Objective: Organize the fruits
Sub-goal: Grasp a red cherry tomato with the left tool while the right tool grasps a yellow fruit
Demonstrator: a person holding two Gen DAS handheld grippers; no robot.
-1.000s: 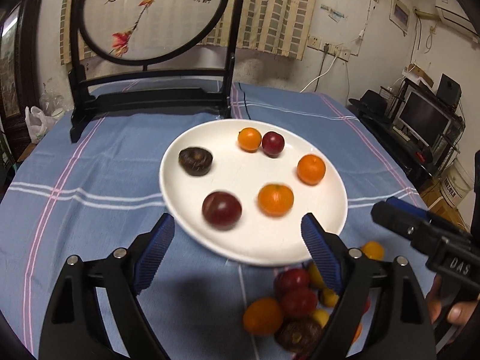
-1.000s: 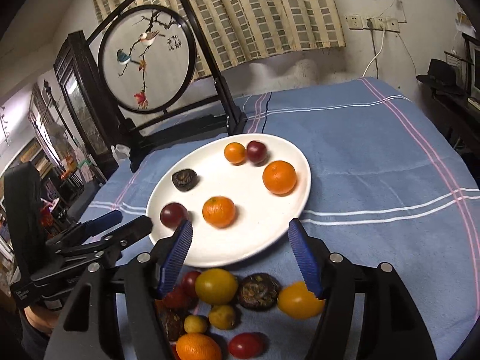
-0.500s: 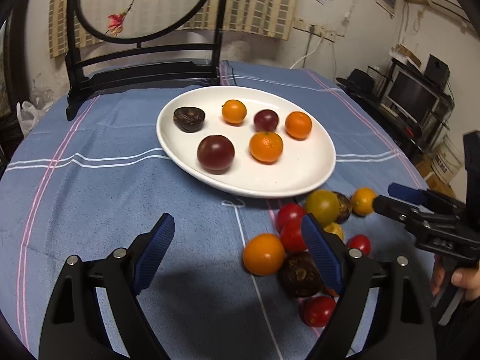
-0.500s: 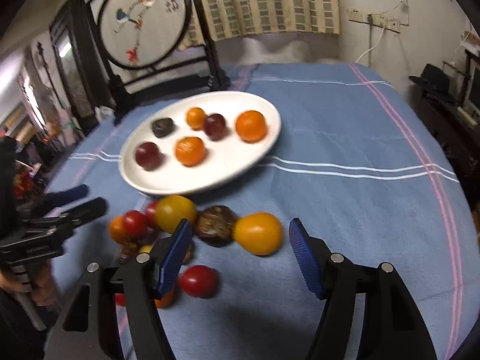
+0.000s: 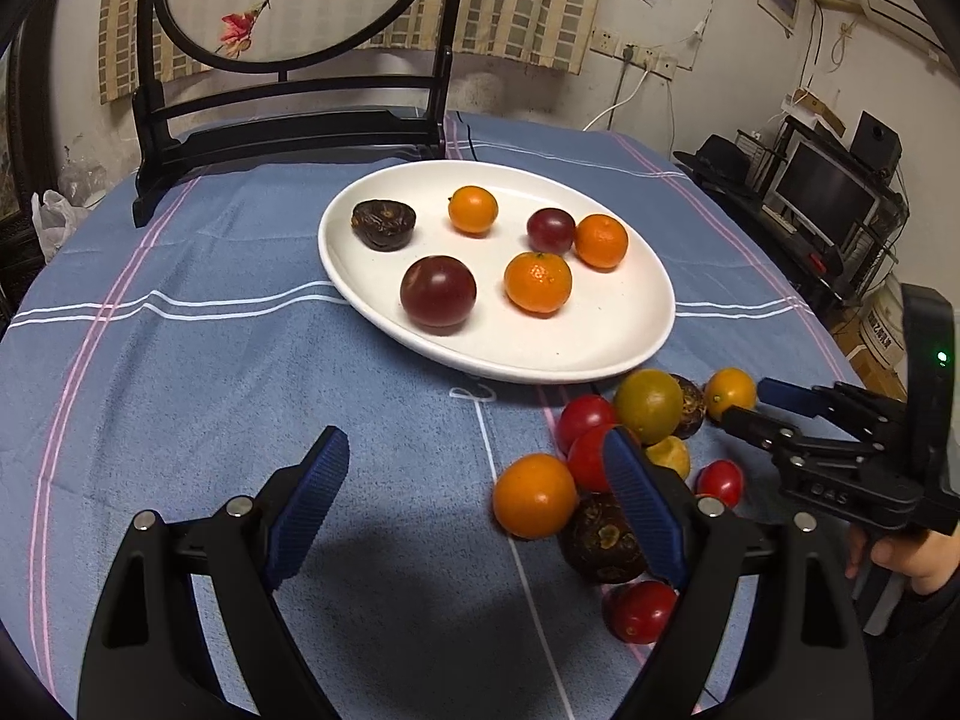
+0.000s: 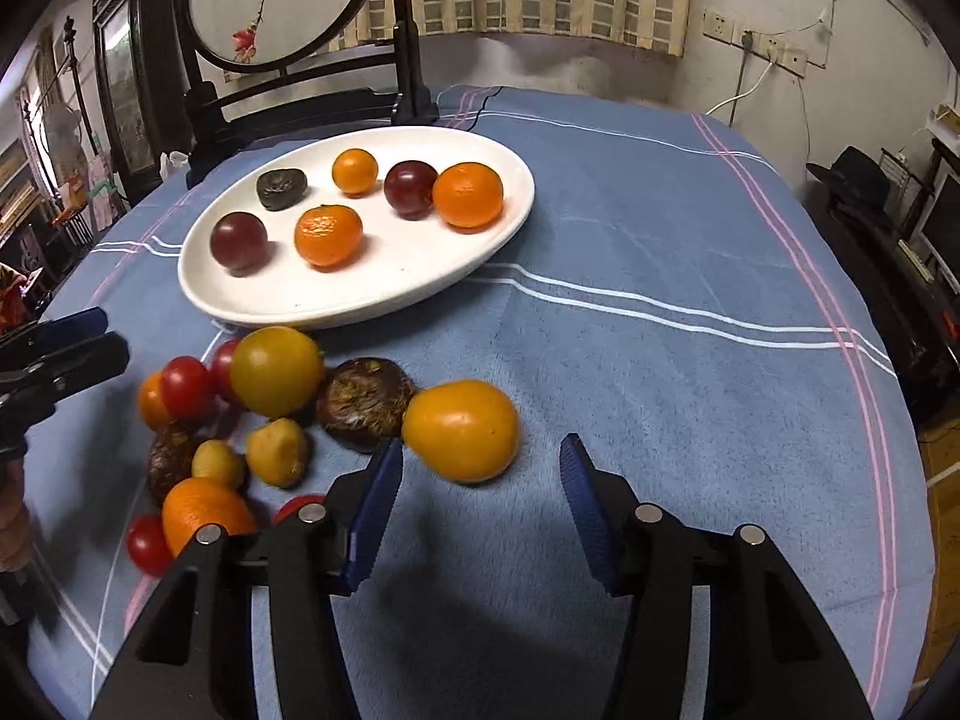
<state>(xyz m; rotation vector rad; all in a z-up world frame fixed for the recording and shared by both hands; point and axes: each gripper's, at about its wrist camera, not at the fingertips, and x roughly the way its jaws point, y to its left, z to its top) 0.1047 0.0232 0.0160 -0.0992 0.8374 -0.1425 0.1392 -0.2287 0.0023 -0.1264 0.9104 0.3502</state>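
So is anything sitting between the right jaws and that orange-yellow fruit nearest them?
Nothing visible. The right gripper is open, its jaws just closing, with only bare blue cloth before the orange-yellow fruit. A dark wrinkled fruit touches its far-left side, outside the approach.

White plate (image 5: 600, 354), blue striped tablecloth (image 5: 180, 360)

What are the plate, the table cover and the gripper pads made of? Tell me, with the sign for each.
Plate: probably glazed ceramic; it is white and smooth with a soft sheen, though melamine can't be ruled out.
Table cover: woven cloth, blue with white and pink stripes; the nap looks fuzzy and matte.
Right gripper pads: likely blue rubber or plastic, with ribbed faces.
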